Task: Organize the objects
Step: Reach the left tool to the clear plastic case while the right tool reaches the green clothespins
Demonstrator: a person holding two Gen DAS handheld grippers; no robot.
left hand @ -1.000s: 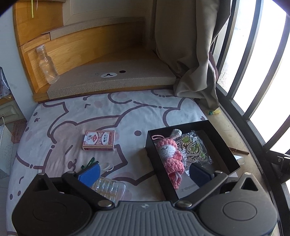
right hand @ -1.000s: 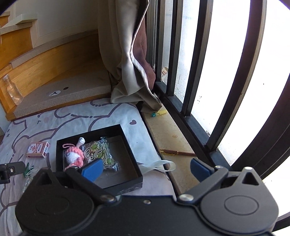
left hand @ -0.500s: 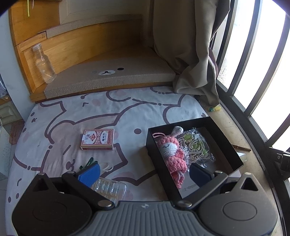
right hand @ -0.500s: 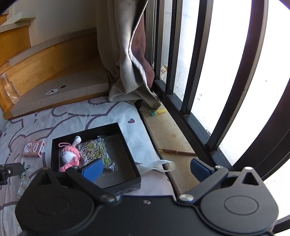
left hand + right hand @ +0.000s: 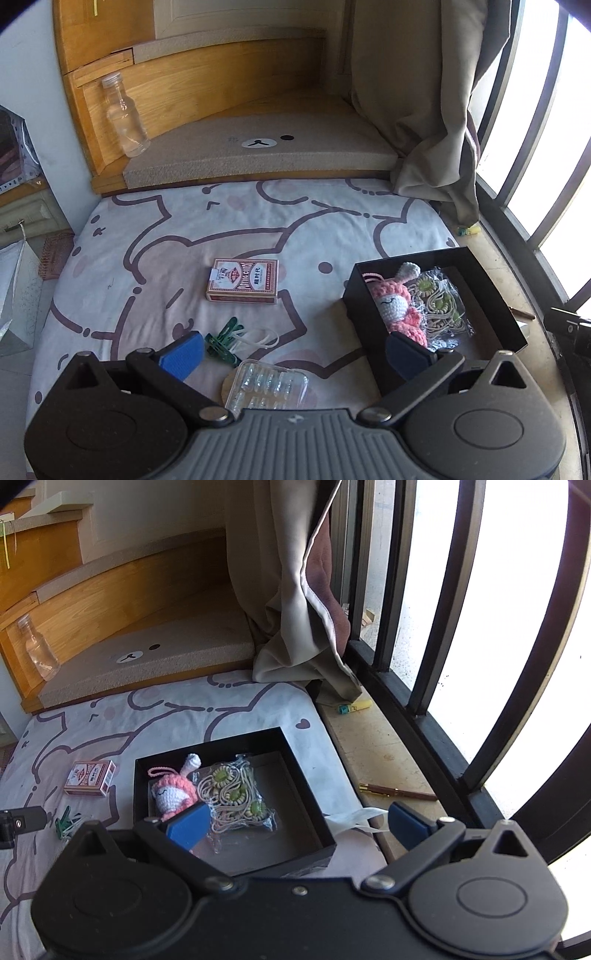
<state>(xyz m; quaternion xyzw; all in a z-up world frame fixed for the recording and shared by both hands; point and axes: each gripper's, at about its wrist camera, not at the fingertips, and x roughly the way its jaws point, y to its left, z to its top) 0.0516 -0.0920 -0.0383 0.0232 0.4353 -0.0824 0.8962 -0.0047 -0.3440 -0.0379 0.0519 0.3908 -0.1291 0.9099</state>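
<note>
Blue-padded and spread wide with nothing held, the left gripper hovered just above the clear plastic blister tray, nearer to it than the equally open, empty right gripper. Beyond lay the green clip, then the red card box, long axis crosswise, both left of the black square box on the bed.

On the cartoon-printed bedsheet a black open box sits at the right, holding a pink crocheted doll left of a clear bag of beaded cord. A red card pack lies left of the box; nearer, green clips and what seems a clear plastic blister case.
</note>
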